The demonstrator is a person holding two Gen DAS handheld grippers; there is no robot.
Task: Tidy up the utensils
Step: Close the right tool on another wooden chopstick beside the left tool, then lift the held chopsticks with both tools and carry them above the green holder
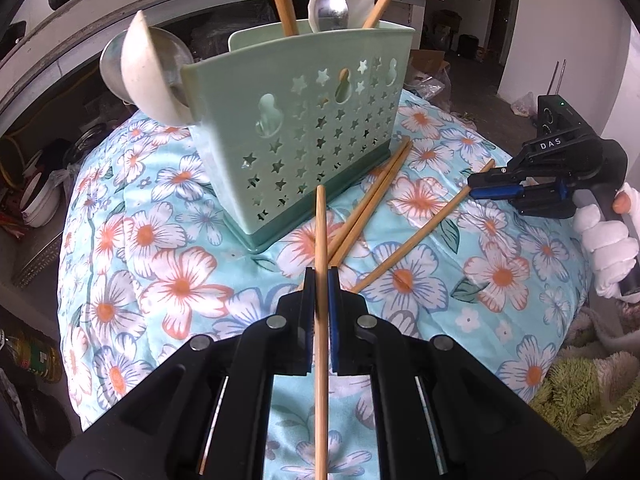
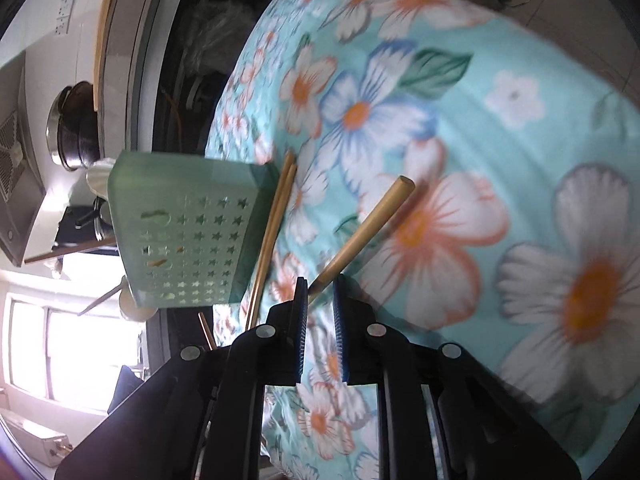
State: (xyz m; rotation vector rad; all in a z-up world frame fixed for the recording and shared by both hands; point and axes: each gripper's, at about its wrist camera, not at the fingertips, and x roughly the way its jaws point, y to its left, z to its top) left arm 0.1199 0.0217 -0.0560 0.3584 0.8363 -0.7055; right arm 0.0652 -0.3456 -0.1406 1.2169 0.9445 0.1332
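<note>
Two grippers busy: left gripper (image 1: 320,276) fingers clamp one chopstick (image 1: 321,240); right gripper (image 2: 320,284) fingers barely parted around another chopstick (image 2: 360,232) near the green holder (image 1: 296,132), looks loose, may slip.

Bright daylight, fisheye warp, motion blur

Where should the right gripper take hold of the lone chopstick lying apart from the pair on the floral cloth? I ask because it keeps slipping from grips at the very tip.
Grip the lone chopstick near its thicker end, a little way in from the tip and closest to the right gripper. Come from that side, jaws straddling the shaft crosswise: it lies flat on the floral cloth, clear of the pair beside the green holder.
</note>
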